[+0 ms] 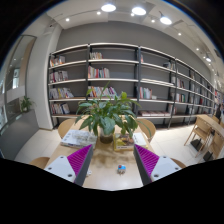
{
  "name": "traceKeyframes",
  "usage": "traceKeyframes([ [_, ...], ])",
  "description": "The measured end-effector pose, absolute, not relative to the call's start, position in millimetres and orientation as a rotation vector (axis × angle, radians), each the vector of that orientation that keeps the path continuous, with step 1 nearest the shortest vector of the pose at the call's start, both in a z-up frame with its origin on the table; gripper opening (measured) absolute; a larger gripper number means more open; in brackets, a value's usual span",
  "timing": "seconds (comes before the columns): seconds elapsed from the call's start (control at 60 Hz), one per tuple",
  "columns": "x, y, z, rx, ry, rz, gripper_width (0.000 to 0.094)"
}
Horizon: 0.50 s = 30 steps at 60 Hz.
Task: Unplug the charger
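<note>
On the wooden table (100, 172) lies a small blue and white object (121, 168), possibly the charger; it is too small to tell. It rests between my two fingers, closer to the right one, with a gap on each side. My gripper (113, 166) is open above the table, and its magenta pads (81, 160) touch nothing. I see no cable or socket.
Beyond the fingers a potted plant (108, 115) stands at the table's far end, with papers or magazines (78, 138) to its left. Wooden chairs (147, 128) ring the table. Long bookshelves (120, 80) fill the back wall, and another table (205, 130) stands to the right.
</note>
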<state>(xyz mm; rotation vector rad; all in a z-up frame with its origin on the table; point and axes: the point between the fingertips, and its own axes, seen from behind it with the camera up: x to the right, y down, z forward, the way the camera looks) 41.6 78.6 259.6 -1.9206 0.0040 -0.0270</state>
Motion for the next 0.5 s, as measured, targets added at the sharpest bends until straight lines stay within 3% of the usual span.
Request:
traceKeyframes([
  [0.1, 30.2, 31.1, 271.7, -1.910, 0.020, 0.012, 0.0810],
  [0.5, 6.8, -131.1, 217.4, -2.071, -0.033, -0.015, 0.0810],
])
